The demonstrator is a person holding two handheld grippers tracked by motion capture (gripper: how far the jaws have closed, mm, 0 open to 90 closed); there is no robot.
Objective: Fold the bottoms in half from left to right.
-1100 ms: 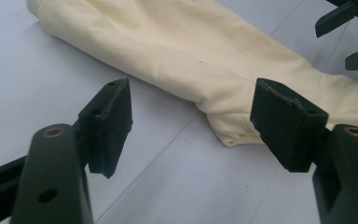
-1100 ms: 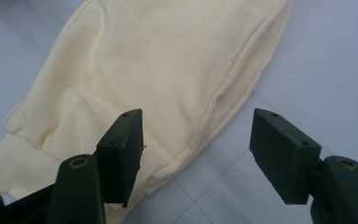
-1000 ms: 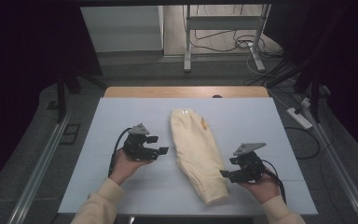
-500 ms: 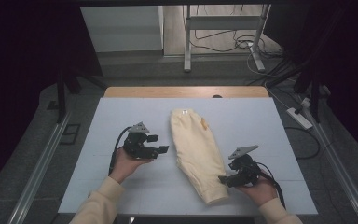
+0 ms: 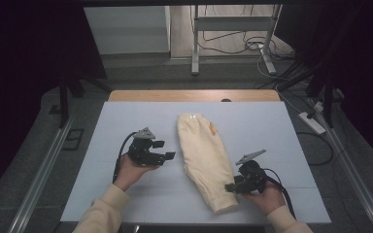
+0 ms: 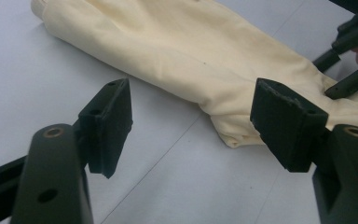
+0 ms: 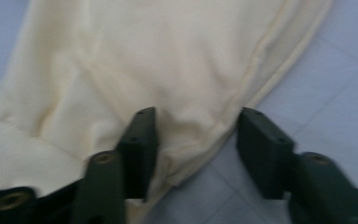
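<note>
A cream folded garment lies lengthwise on the pale table, with its cuffed end nearest me. My right gripper is at that near end, on the garment's right edge. In the right gripper view the garment's seamed edge bulges between the jaws of the right gripper. These jaws have just been closing; one pad rests on the cloth and the other stands off it. My left gripper hovers left of the garment, open. In the left gripper view the left gripper has nothing between its jaws, and the garment lies beyond.
A wooden strip borders the table's far edge. On the floor beyond are a metal stand, cables and a white power strip. Rails run along both sides of the table.
My right gripper has moved down and left onto the garment's near right edge, and its jaws stand closer together. The left gripper has stayed where it was.
</note>
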